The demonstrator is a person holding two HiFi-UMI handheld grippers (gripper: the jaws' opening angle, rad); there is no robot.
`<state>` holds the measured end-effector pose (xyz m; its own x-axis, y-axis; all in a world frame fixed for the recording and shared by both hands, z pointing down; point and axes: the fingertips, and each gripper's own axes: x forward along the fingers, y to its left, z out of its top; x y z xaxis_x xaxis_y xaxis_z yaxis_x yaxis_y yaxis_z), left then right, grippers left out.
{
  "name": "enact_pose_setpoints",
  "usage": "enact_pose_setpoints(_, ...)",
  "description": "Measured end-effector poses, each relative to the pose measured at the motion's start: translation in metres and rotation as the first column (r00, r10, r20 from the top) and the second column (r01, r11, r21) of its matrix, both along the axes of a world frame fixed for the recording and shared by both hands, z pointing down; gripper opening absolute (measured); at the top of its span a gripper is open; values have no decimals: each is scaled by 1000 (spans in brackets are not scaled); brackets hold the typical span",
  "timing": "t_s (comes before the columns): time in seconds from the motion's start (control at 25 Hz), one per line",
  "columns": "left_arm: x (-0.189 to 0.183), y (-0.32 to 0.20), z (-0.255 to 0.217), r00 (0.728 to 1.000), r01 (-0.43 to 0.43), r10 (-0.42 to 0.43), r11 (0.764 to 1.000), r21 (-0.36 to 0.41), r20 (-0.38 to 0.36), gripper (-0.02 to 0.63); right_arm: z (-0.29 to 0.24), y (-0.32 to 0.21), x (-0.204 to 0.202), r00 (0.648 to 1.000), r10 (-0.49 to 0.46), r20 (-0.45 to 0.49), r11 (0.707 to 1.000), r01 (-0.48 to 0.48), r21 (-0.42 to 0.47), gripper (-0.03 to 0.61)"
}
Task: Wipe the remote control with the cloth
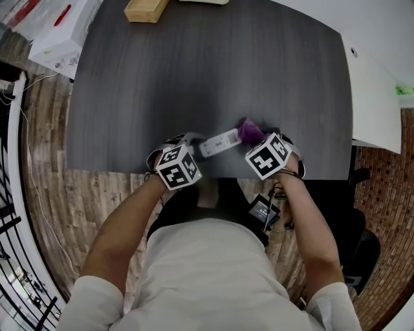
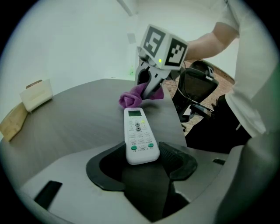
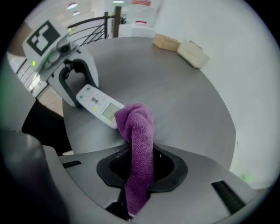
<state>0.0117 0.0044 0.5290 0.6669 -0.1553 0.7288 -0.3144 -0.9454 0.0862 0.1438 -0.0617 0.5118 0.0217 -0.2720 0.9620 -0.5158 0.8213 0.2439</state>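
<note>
Table point(image 1: 207, 77): dark grey with a fine grain. I stand at its near edge, and both of my claws are just above that edge.
Remote control point(image 1: 220, 143): white, with its keys and small display facing up. Its key end sits in my left hand's claw and its display end points across toward my right one. It slants over the near part of the table, and I cannot tell whether the far end touches the surface.
Left claw point(image 2: 142, 159): the jaws stand wide, yet they are closed on the remote control, with one pad against each long side of its key end. Most of the body sticks out in front of the jaws.
Right claw point(image 3: 142, 168): the jaws are nearly together, pinching the lower part of the cloth, which rises out from between them.
Cloth point(image 3: 140, 140): purple and nubbly, bunched into a thick folded strip. Its rounded top lies against the display end of the remote control.
Wooden block point(image 1: 145, 10): lies at the far edge of the table, well apart from my claws.
Cream box point(image 3: 192, 52): just beside the wooden block on the same far edge.
White carton point(image 1: 65, 32): at the far left corner of the table.
Floor point(image 1: 110, 194): pale wood planks around and under the table.
</note>
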Motion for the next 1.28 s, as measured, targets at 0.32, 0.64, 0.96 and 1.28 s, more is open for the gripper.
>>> enact_pose_setpoints(0.32, -2, -2, 2, 999, 45, -45, 999, -7, -4, 238, 21, 25, -17, 744, 508, 434, 859, -474, -193, 87)
enact_pose_setpoints(0.64, -4, -3, 4, 999, 54, -54, 998, -8, -5, 238, 10, 14, -25, 717, 444, 537, 880, -461, -112, 249)
enact_pose_setpoints(0.96, -3, -5, 3, 997, 70, -70, 997, -14, -7, 238, 0, -13, -41, 635, 451, 628, 866, -481, -135, 92)
enact_pose_setpoints(1.28, -2, -4, 2, 997, 78, -78, 997, 3, -5, 238, -35, 39, -127, 748, 187, 636, 981, -181, -75, 75)
